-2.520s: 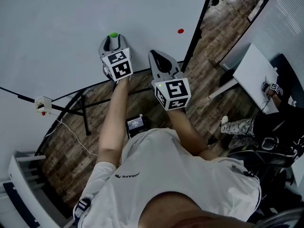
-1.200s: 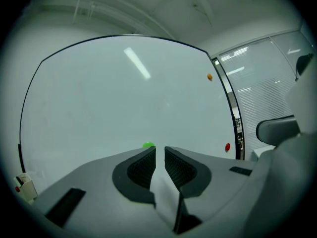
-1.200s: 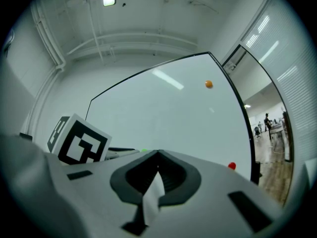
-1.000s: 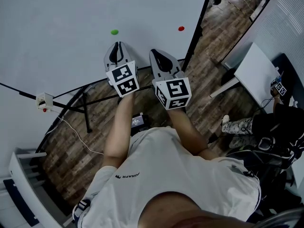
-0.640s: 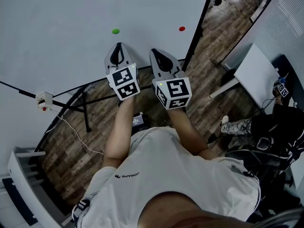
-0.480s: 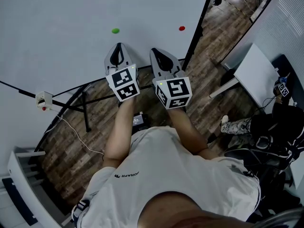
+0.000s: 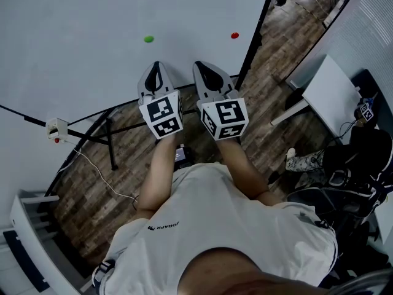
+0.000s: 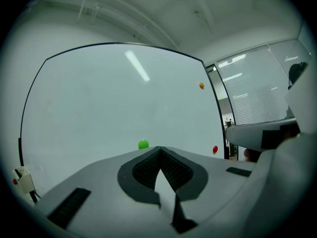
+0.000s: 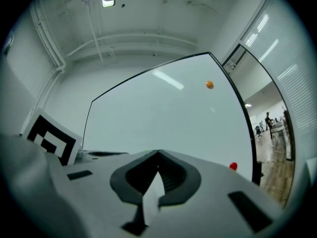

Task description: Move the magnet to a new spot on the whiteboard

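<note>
**Head view.** We see both tongs low in the middle of the frame, side by side and well apart from the whiteboard [image 7: 92, 17]. The left tongs [image 7: 158, 65] and the right tongs [image 7: 202, 66] both point up toward it. The green magnet [image 7: 148, 39] sticks on the board at the upper middle, alone, just above the left tongs. A red magnet [image 7: 234, 35] sits near the board's right edge. We judge that the green one is the task's magnet, because it lies nearest. If it must be taken, we should open the left tongs first. We should then come square to the board, close on the magnet's sides and pull straight off, so it does not slip.

**Left gripper view.** Here the left tongs are fully closed, tip against tip, with nothing between them. This the head view does not show. The green magnet [image 8: 143, 144] stands just over the tips, a little left. An orange magnet [image 8: 201, 86] appears at the upper right of the board; it is outside the head view.

**Right gripper view.** The right tongs are closed and empty too. We see red and orange clearly, but green is almost hidden behind the tongs' body.
</note>
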Tool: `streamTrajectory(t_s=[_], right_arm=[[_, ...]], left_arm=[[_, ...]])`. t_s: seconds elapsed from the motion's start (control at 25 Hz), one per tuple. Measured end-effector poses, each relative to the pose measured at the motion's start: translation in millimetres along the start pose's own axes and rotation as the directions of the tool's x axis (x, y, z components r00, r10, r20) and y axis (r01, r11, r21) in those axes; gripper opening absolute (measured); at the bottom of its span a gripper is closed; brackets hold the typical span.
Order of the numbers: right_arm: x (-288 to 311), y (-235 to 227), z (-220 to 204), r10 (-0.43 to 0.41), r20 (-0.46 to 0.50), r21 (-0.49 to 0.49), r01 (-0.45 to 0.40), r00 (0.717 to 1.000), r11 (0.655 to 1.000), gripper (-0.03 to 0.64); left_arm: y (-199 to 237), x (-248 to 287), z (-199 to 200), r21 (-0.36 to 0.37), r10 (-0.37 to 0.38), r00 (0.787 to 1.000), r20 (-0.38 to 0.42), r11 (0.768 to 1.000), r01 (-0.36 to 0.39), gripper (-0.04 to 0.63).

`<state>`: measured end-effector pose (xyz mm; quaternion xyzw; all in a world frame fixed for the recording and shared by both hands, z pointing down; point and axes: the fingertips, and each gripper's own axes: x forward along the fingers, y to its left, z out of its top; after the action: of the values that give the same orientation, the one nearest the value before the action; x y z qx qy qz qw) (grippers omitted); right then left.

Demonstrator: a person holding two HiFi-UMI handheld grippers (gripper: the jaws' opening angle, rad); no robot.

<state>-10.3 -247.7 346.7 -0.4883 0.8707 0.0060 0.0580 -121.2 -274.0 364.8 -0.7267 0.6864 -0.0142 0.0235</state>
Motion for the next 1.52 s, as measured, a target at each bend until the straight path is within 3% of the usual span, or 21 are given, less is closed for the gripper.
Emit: streamTrajectory(t_s=[1.08,1.52], right_arm=[[-9.8,-0.1,8.9,0.007,-0.013,0.008,-0.007,1.000,1.000,0.014],[5.6,2.4,-4.5,0.004,-0.019,0.006,-0.004,1.000,1.000,0.014]], left_arm=[[-24.5,-37.8,29.2,-0.028,-0.023,0.998,0.056,0.999,0.025,0.001],[-18.2,-32.3,21.4,-0.032,-0.035,0.997,0.066,0.999,0.037,0.002]])
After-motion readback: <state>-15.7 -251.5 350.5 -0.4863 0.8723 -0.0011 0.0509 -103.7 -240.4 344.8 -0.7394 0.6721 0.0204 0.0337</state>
